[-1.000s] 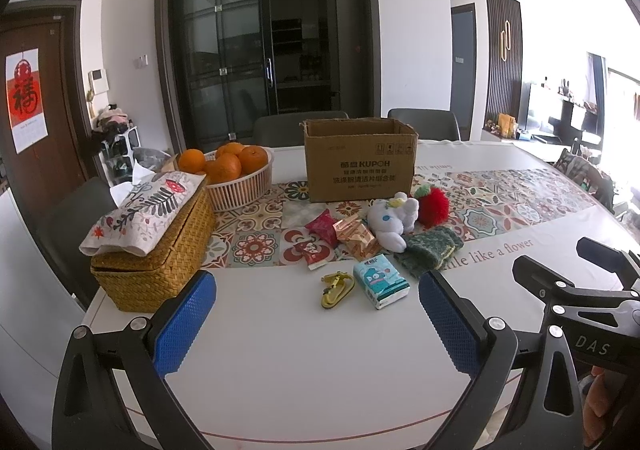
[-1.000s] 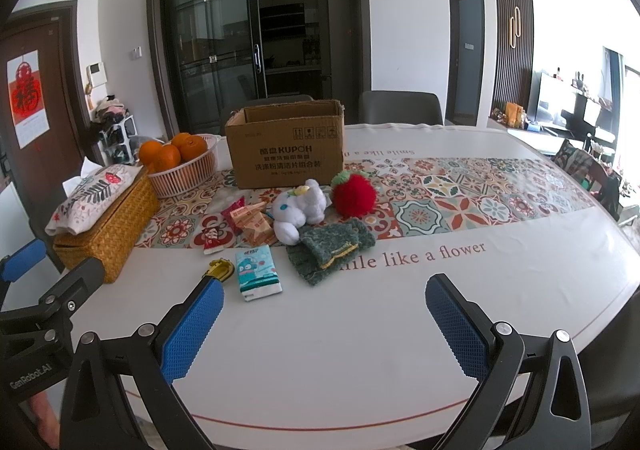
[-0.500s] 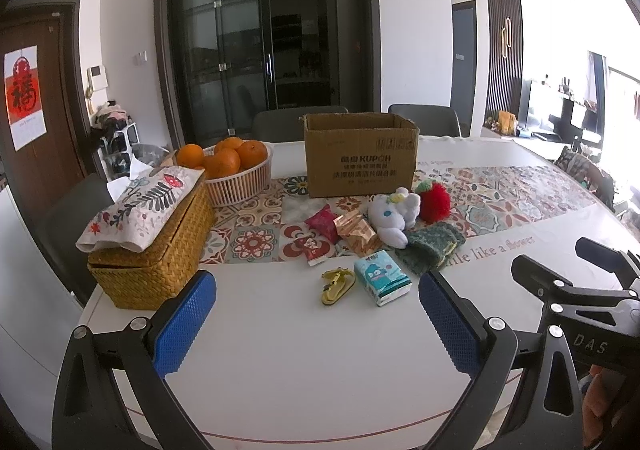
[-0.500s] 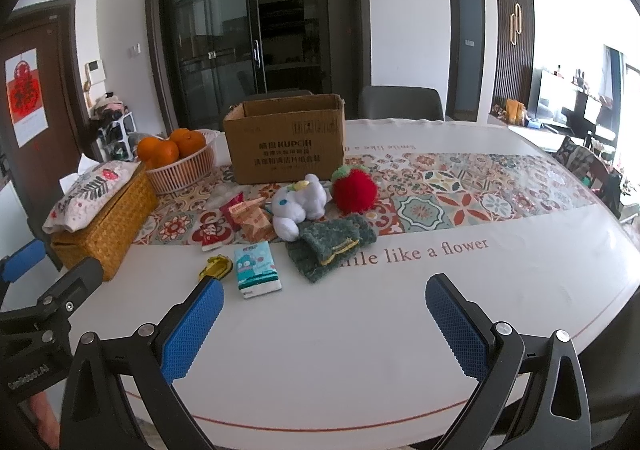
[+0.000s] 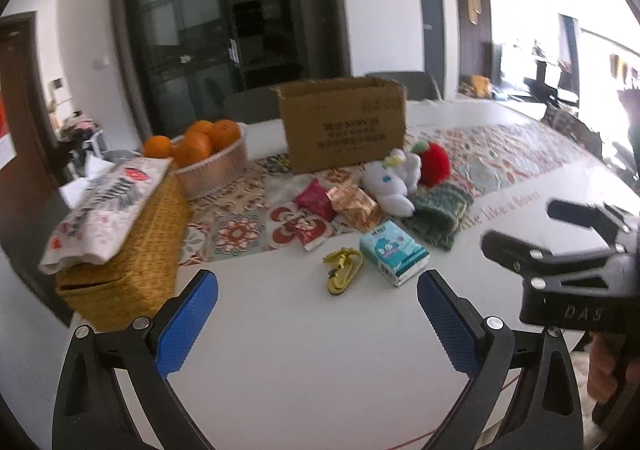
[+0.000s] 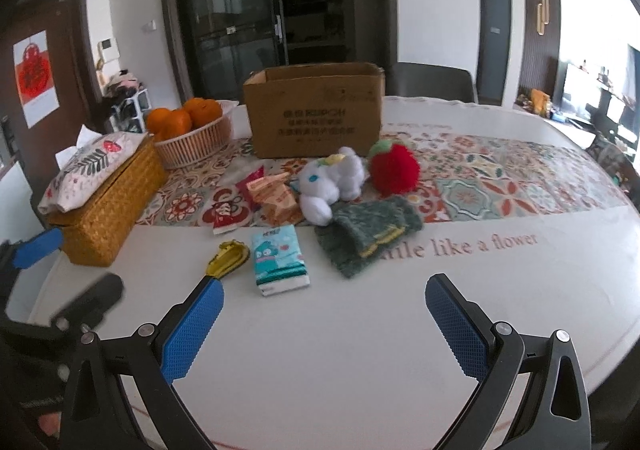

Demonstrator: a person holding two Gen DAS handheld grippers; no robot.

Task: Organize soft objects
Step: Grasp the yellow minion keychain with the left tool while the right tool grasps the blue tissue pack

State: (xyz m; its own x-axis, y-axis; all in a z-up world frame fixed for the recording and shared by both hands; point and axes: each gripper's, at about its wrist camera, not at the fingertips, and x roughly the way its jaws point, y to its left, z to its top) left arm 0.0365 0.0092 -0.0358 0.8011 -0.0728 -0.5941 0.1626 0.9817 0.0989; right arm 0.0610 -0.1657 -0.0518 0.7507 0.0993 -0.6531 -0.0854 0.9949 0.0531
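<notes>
Table point(image 6: 360, 330) view motion-blurred; cardboard box point(image 6: 314, 110) interior hidden; left hand-held gripper point(image 5: 318, 324), right hand-held gripper point(image 6: 324, 326) both spread wide, empty.

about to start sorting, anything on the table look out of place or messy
Nothing is spilled or damaged. The soft things lie in a loose heap in front of the brown cardboard box: the white plush toy tipped on its side against the red fuzzy ball, the green knitted cloth crumpled. Both grippers are open and empty.

Both wrist views face the cardboard box point(image 5: 343, 123) across the table point(image 6: 360, 330).
</notes>
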